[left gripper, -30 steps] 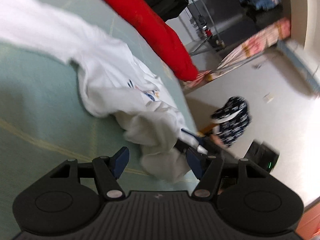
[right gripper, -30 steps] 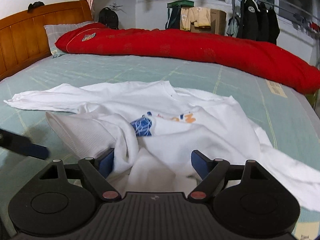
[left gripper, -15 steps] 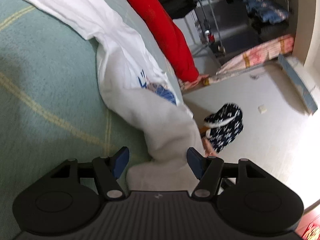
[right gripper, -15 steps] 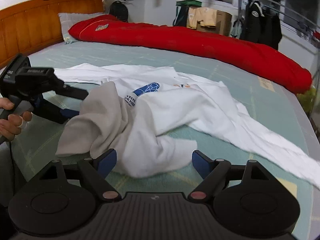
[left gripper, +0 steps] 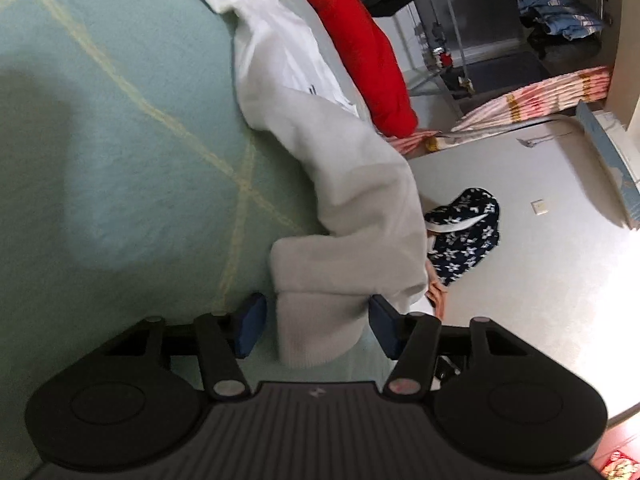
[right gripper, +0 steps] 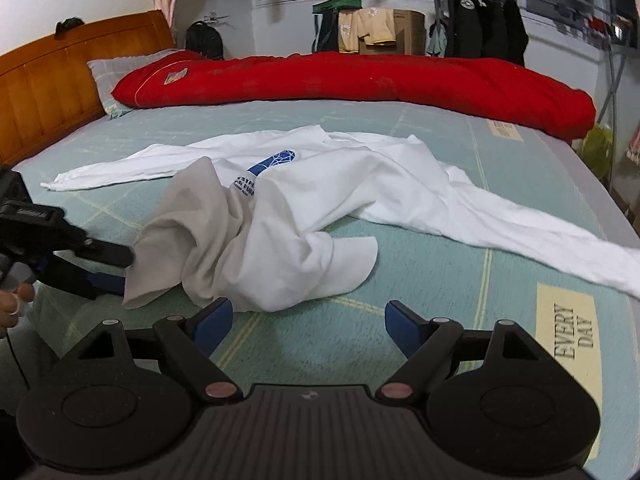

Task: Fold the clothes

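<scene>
A white long-sleeved shirt (right gripper: 320, 200) with a blue print lay crumpled across the middle of a bed's pale green sheet (right gripper: 360, 340), one sleeve stretched toward the headboard (right gripper: 48, 80), the other trailing to the right. Its bunched hem sat between the fingers of the left gripper (left gripper: 316, 328), whose jaws had just been closing; the right pad touched cloth, the left stood clear. The right gripper (right gripper: 308, 320) hovered released, nothing between its fingers, just short of the shirt. A red quilt (right gripper: 360, 80) ran along the far side.
</scene>
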Demonstrator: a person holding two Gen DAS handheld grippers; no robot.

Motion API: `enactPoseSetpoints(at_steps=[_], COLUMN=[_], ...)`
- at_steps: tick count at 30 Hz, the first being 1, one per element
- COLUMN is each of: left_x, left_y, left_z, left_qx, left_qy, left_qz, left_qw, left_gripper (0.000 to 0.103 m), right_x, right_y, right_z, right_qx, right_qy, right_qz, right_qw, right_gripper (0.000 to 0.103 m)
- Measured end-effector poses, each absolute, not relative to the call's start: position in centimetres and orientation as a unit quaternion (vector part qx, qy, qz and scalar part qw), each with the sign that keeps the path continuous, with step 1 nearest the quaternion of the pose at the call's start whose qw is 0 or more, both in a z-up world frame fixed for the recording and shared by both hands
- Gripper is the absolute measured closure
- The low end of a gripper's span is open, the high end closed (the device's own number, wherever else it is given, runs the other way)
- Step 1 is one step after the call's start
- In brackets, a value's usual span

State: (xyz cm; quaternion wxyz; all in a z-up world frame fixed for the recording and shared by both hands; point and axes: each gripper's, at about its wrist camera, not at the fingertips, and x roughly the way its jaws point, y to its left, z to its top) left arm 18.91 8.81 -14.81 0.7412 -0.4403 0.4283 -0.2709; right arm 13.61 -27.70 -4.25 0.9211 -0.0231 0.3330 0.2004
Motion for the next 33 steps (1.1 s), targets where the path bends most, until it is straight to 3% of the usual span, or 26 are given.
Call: enactPoseSetpoints(at_steps=[5, 7, 8, 10, 15, 18, 33], left_x=[20.0, 19.5, 19.3, 18.8, 17.4, 15.7, 8.7], left_y=[7.5, 7.6, 7.7, 7.8, 8.2, 9.6, 18.3], left_z=[-14.8, -15.0, -15.2, -15.3, -13.9, -12.6, -7.0], left_qx=[-0.418, -0.416, -0.416, -0.42, -0.412, -0.405, -0.372], left_qy=[0.429, 0.425, 0.423, 0.424, 0.417, 0.404, 0.357], left_qz=[-0.292, -0.282, -0.277, -0.26, -0.228, -0.208, -0.074], left_qw=[0.745, 0.753, 0.756, 0.759, 0.777, 0.793, 0.854], left_gripper=[0.051, 0.064, 0.079, 0.095, 0.097, 0.097, 0.098], right_x=[13.3, 13.2, 13.2, 13.1, 12.6, 12.3, 12.6], right_y=[-27.8, -27.9, -27.9, -27.9, -27.9, -27.9, -26.3], right_z=[-4.3, -4.3, -4.4, -4.4, -4.5, -4.7, -6.6], right_qx=[-0.01, -0.009, -0.009, -0.007, -0.012, -0.003, 0.029], right_qy=[0.328, 0.327, 0.327, 0.327, 0.325, 0.323, 0.357], right_qz=[0.198, 0.196, 0.194, 0.193, 0.186, 0.186, 0.22], right_qw=[0.924, 0.924, 0.925, 0.925, 0.927, 0.928, 0.907], right_gripper=[0.016, 0.016, 0.016, 0.016, 0.016, 0.011, 0.011])
